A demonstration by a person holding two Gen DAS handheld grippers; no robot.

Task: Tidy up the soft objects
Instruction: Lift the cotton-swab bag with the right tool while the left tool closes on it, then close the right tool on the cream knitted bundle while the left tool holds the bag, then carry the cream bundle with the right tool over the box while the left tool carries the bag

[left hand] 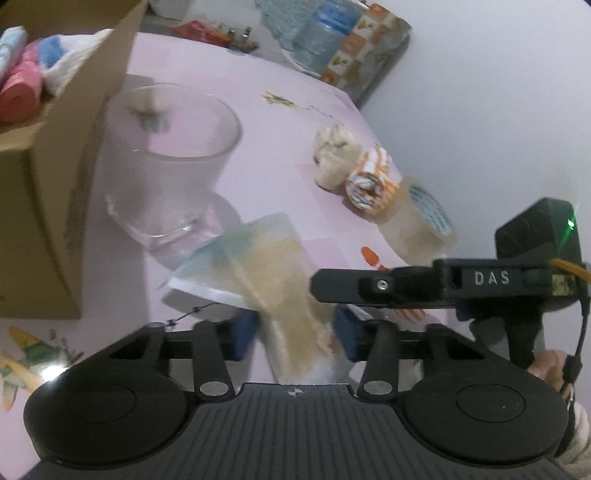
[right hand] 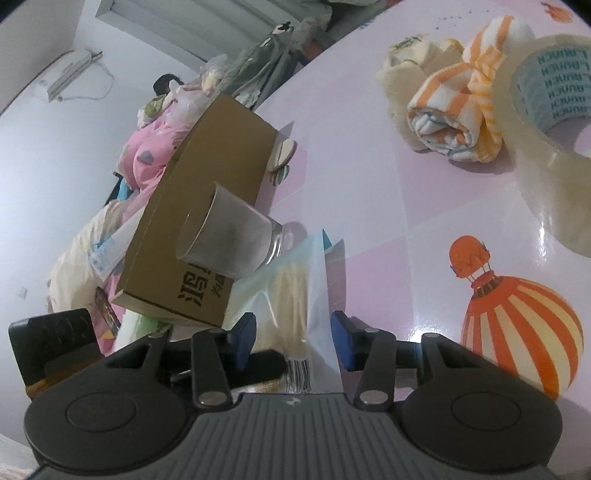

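Note:
A clear plastic bag (left hand: pixel 258 266) holding a beige folded cloth sits between the fingers of both grippers; it also shows in the right wrist view (right hand: pixel 291 291). My left gripper (left hand: pixel 295 332) has its blue pads on either side of the bag, seemingly gripping it. My right gripper (right hand: pixel 293 338) is open around the same bag, and its black body (left hand: pixel 424 284) crosses the left wrist view. An orange-striped rolled towel (left hand: pixel 373 181) (right hand: pixel 454 118) and a cream rolled cloth (left hand: pixel 334 155) (right hand: pixel 410 70) lie on the pink table. A cardboard box (left hand: pixel 48 177) (right hand: pixel 207 229) holds several rolled cloths (left hand: pixel 22 85).
A clear glass (left hand: pixel 166 162) (right hand: pixel 229 236) stands beside the box, close to the bag. A roll of clear tape (left hand: pixel 417 221) (right hand: pixel 554 133) lies beside the striped towel. A water bottle (left hand: pixel 321 33) stands at the table's far edge.

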